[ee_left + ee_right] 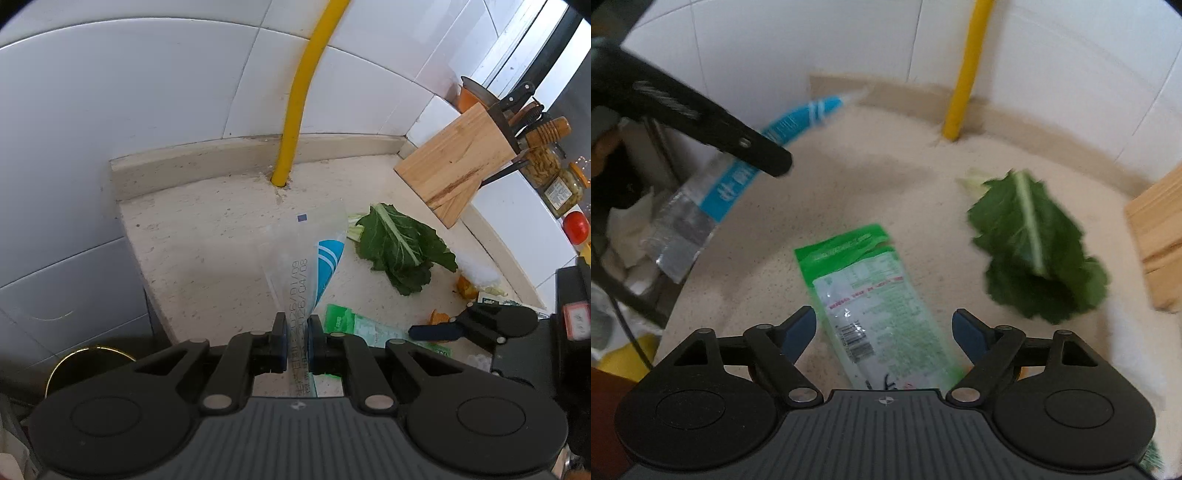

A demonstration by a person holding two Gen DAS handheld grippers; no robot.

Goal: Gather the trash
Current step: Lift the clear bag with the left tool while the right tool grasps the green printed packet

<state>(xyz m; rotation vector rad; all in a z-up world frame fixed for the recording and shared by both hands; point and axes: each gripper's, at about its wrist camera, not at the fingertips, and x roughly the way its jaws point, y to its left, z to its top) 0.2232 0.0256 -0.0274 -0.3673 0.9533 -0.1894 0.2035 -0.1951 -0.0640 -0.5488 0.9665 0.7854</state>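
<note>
We have the blue wrapper [325, 266] clamped in our left gripper [297, 341]; our right gripper [884, 330], fingers apart, hovers over the green packet [871, 295]. The leaf [1034, 247] lies right, uncollected.

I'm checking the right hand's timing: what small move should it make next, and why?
Probably lower the right gripper and close on the green wrapper. Its jaws stand open either side of the wrapper lying flat on the counter, and the left gripper is already shut on the clear blue-printed bag.
</note>
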